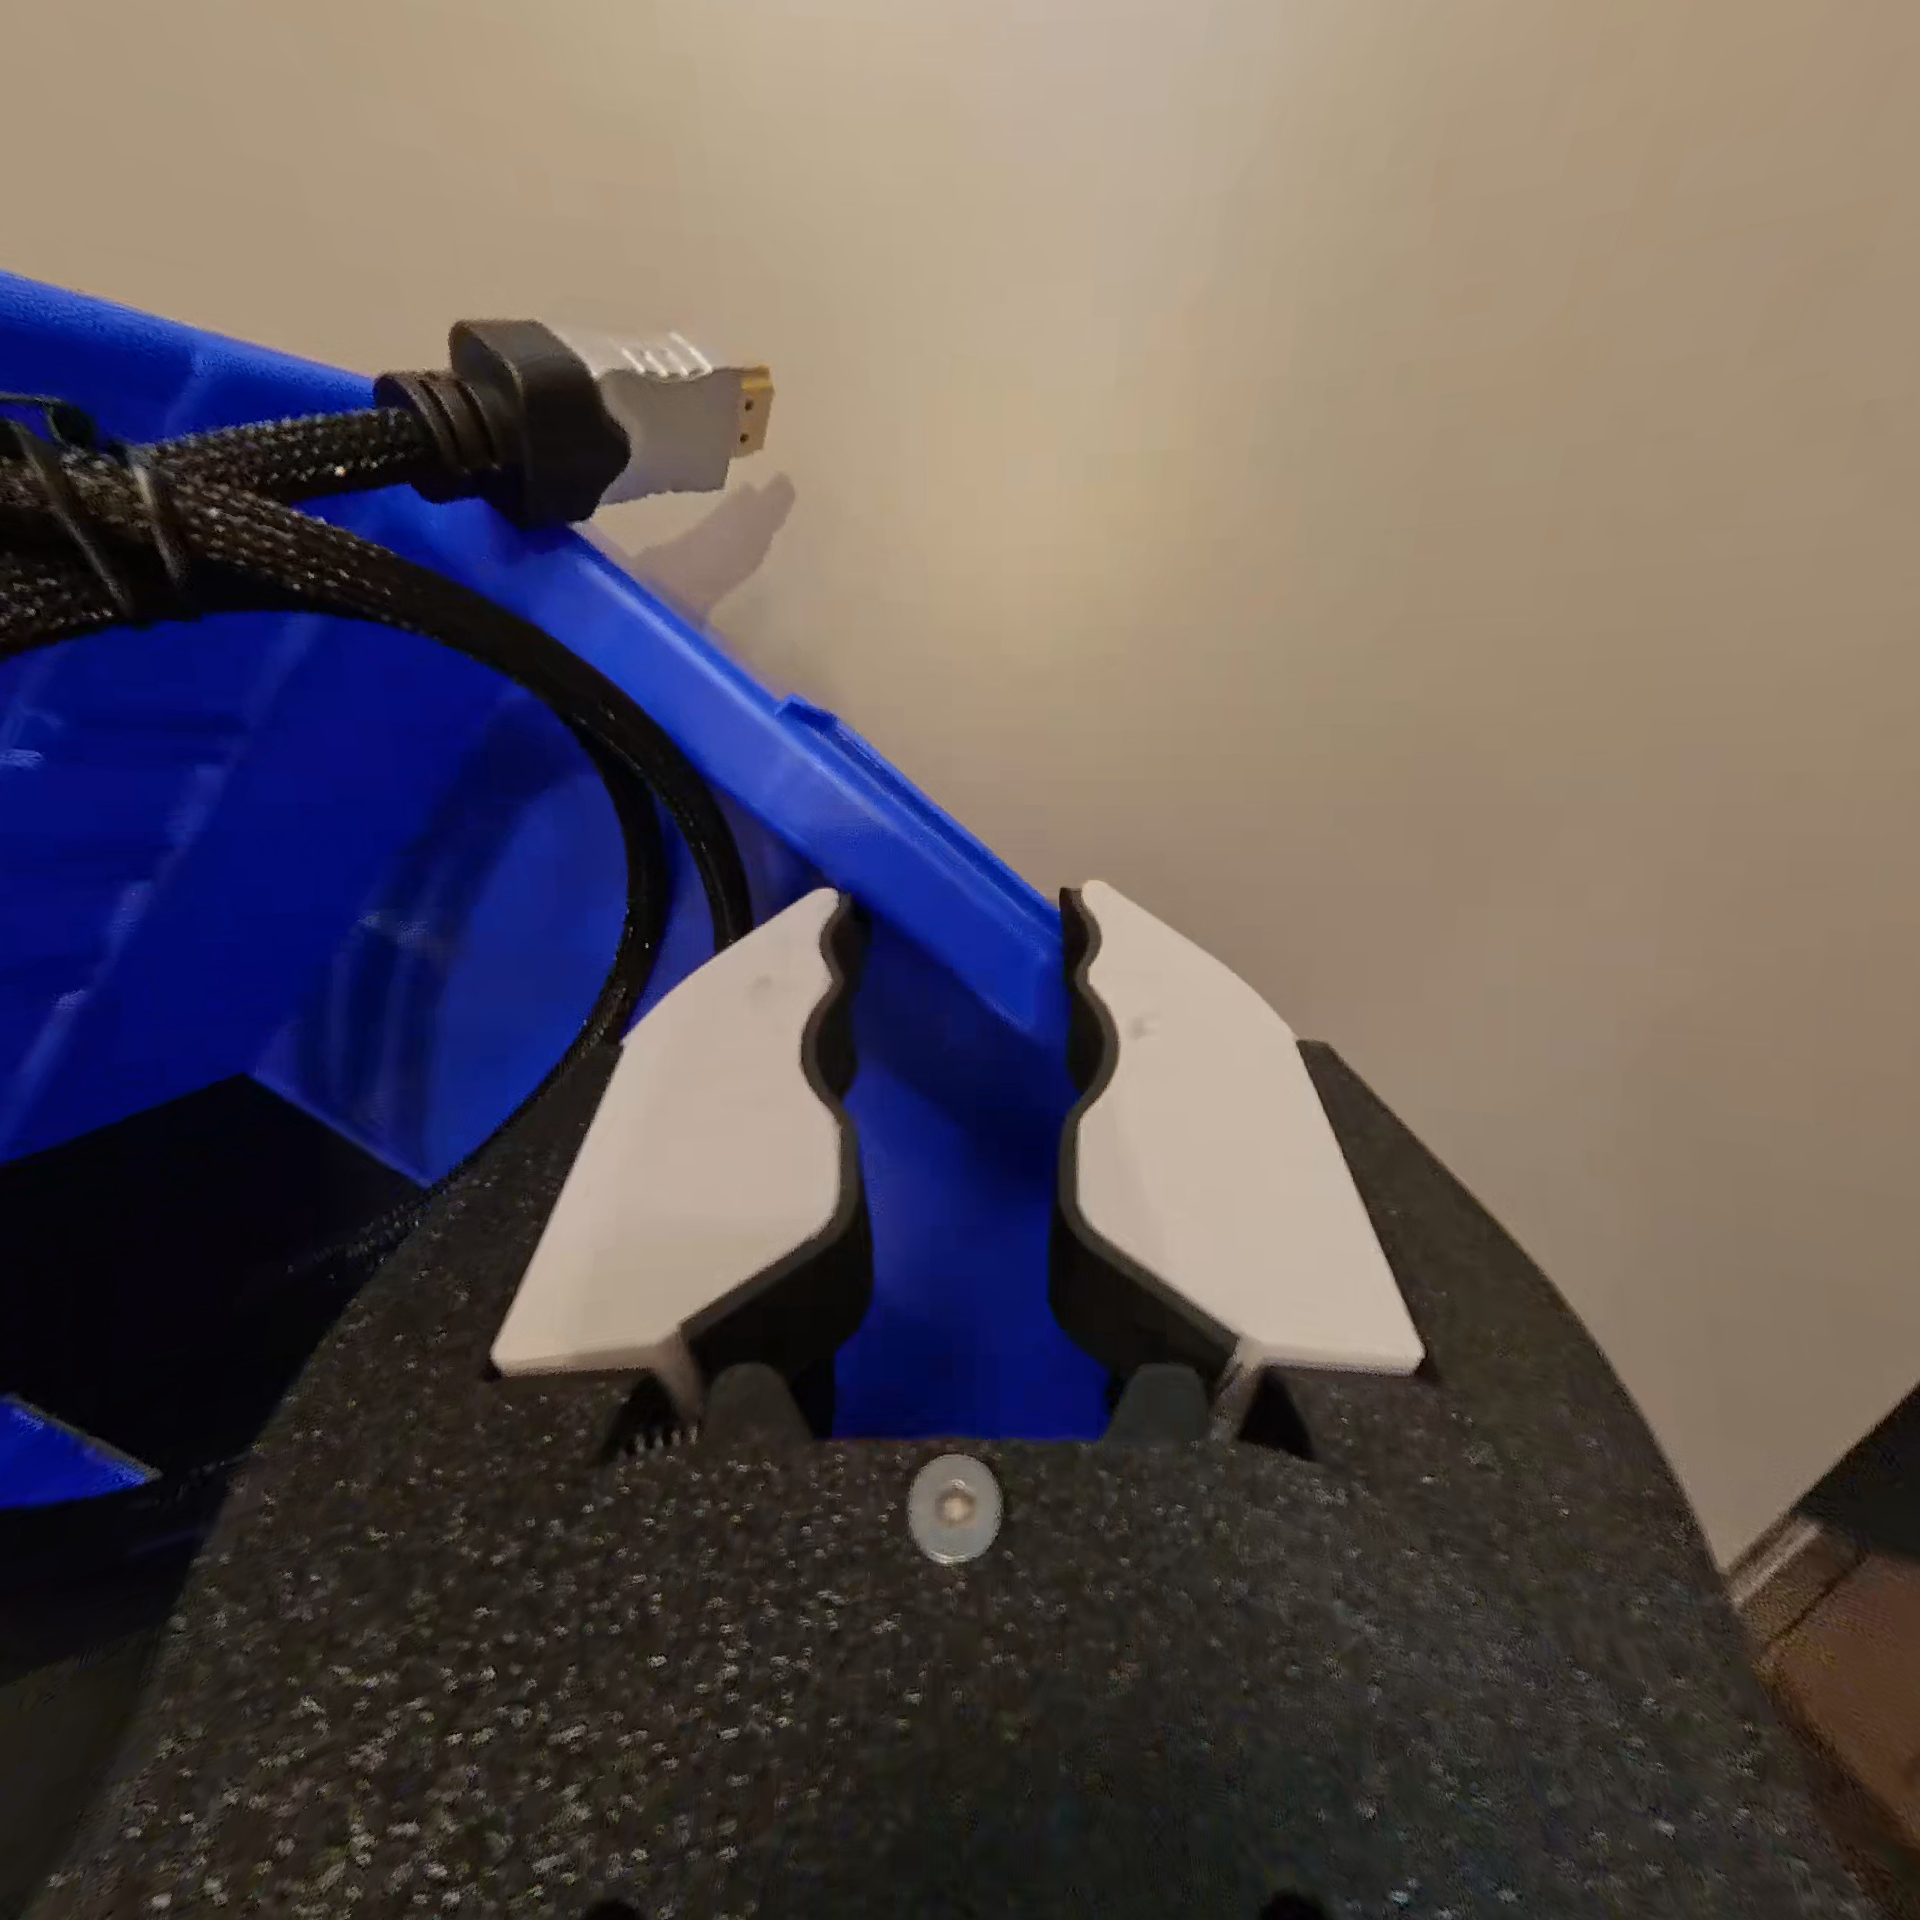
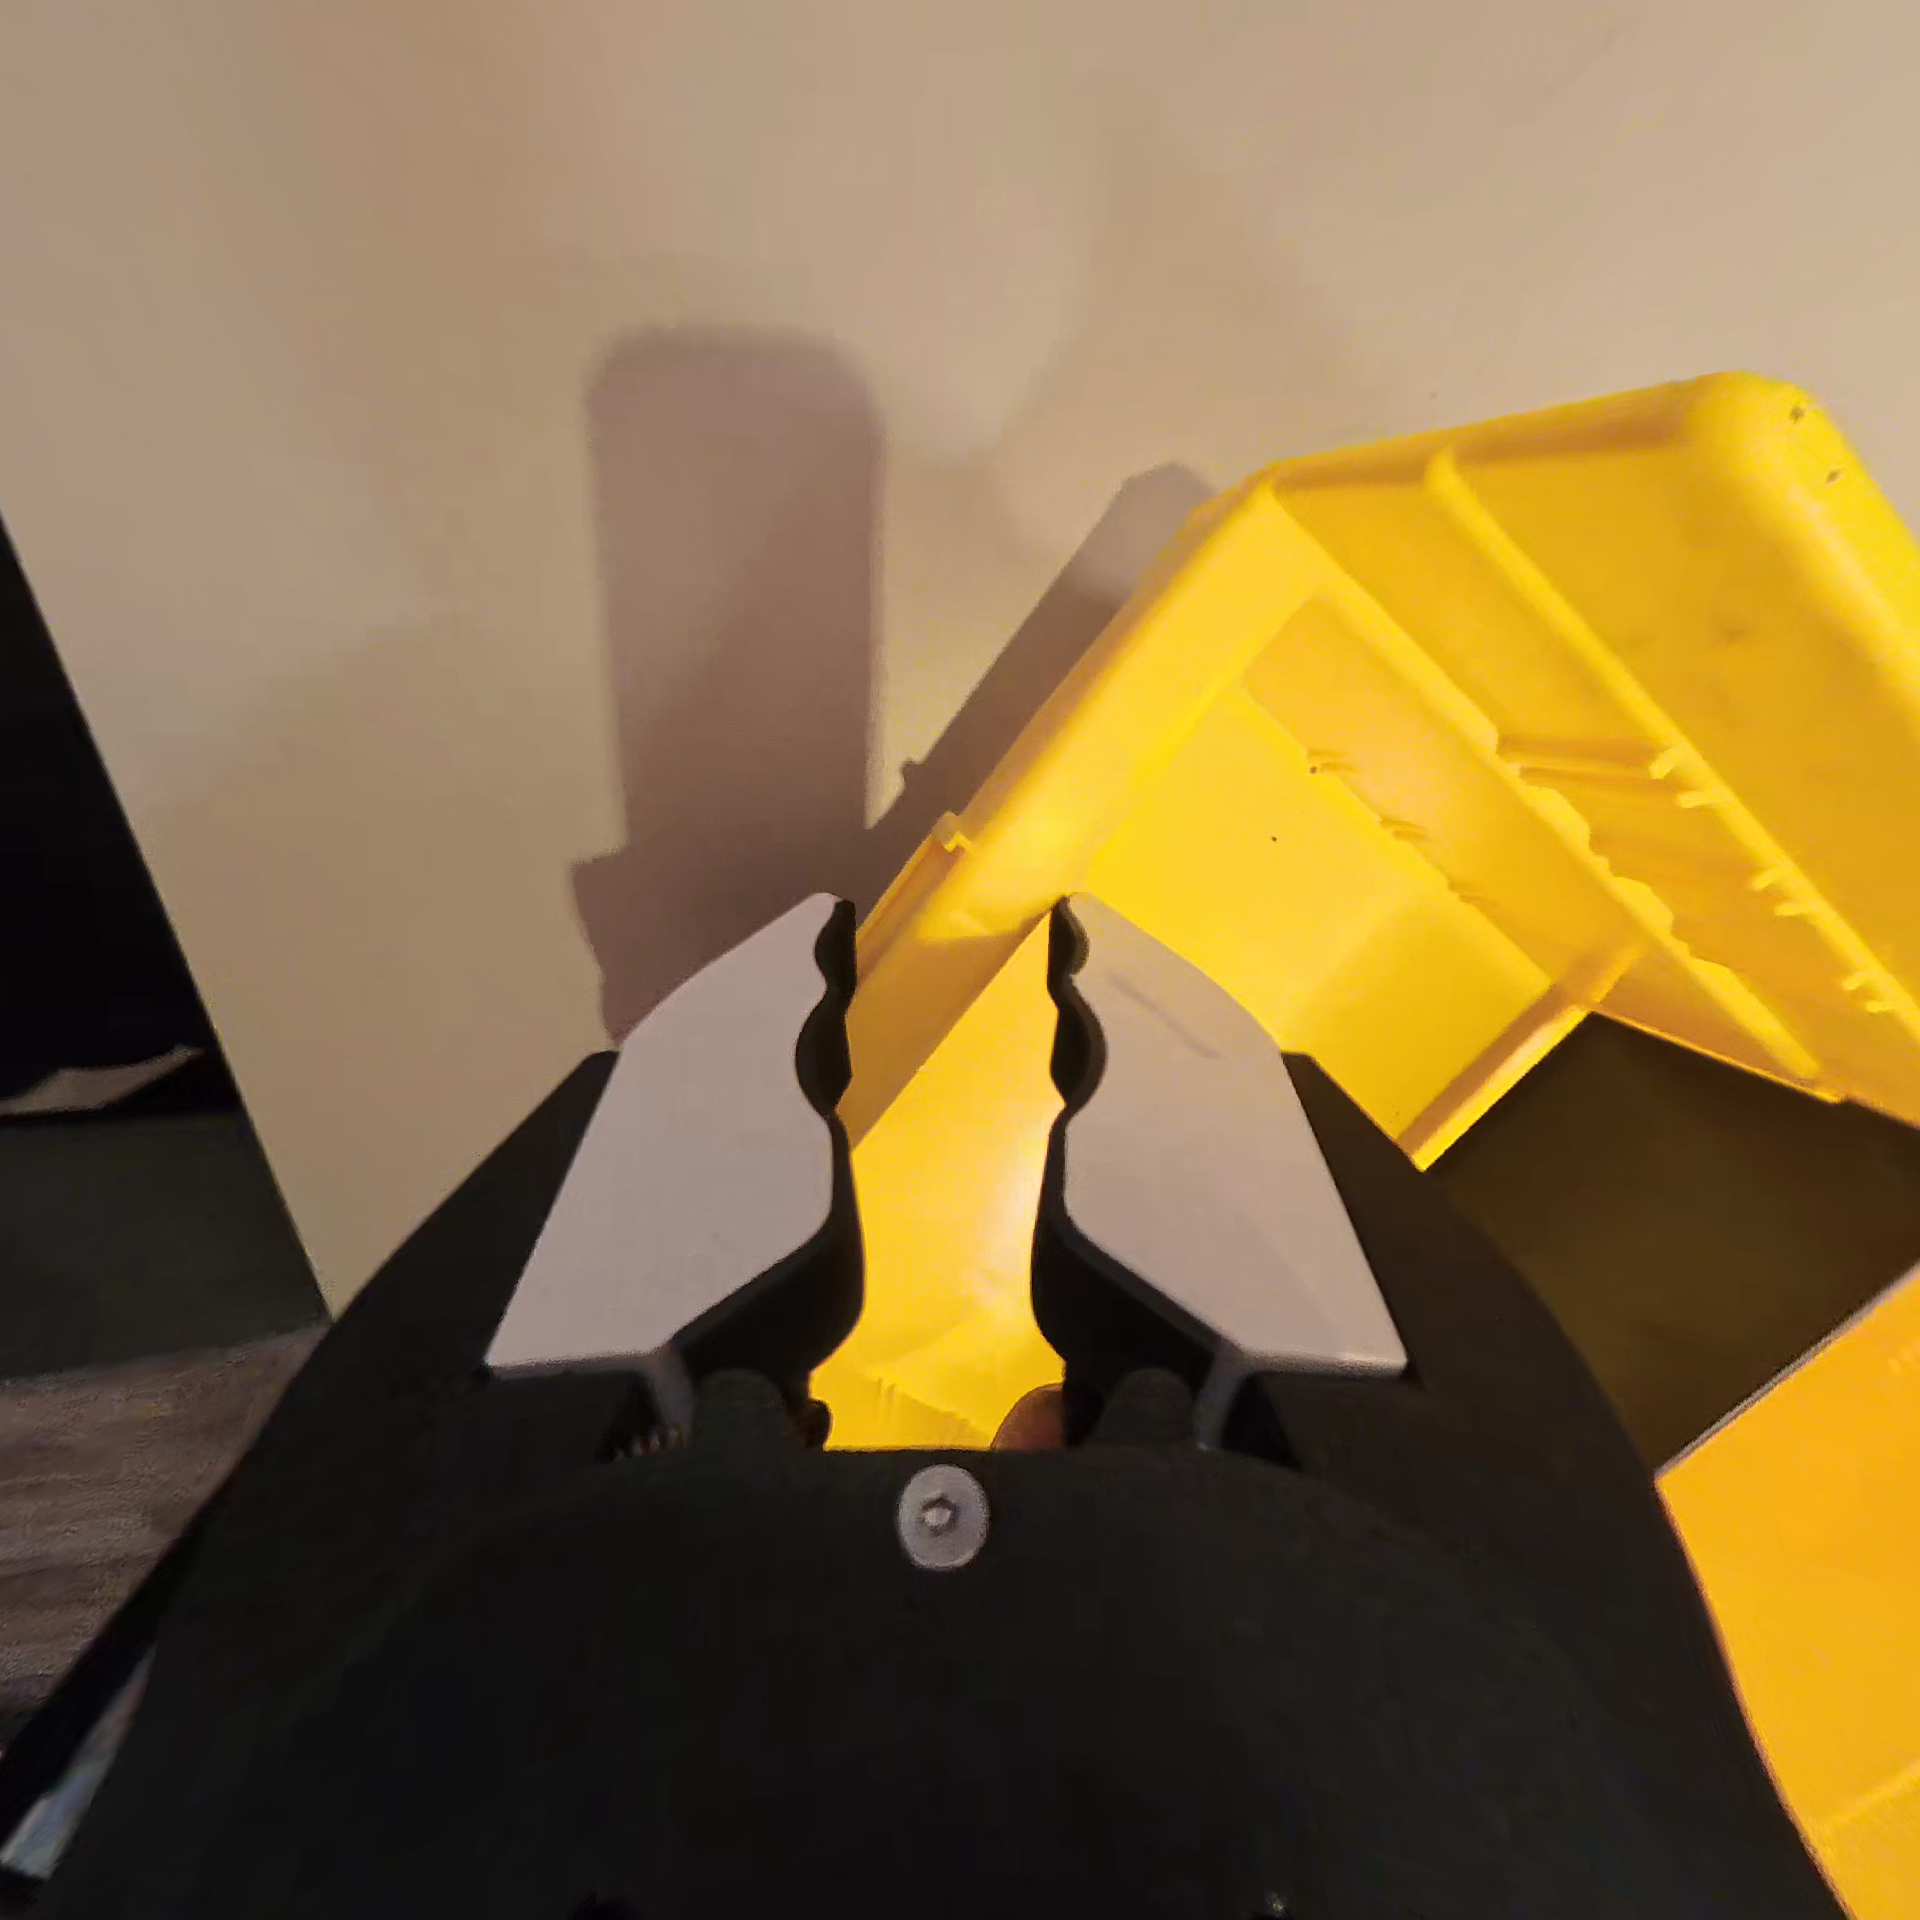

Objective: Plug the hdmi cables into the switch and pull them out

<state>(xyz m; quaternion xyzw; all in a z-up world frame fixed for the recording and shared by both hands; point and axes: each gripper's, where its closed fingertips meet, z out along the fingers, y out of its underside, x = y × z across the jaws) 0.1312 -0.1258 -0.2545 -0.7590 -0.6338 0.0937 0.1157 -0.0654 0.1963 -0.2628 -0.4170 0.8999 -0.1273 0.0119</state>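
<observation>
Left wrist view: left claw [image 1: 961,914] parted, astride blue bin [image 1: 727,665] rim | right claw [image 2: 951,920] parted, at yellow bin [image 2: 1455,727]

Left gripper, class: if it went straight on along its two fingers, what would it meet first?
The left gripper, jaws open and empty, would most likely meet the rim of the blue plastic bin, which crosses just beyond its fingertips. Depth is unclear; the braided black HDMI cable lies off to its left.

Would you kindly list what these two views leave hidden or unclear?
- Switch: in neither view.
- HDMI cable: left wrist view; its far end runs off the left edge.
- Blue bin floor: covered by the left gripper.
- Yellow bin contents: right wrist view, behind the right gripper.
</observation>
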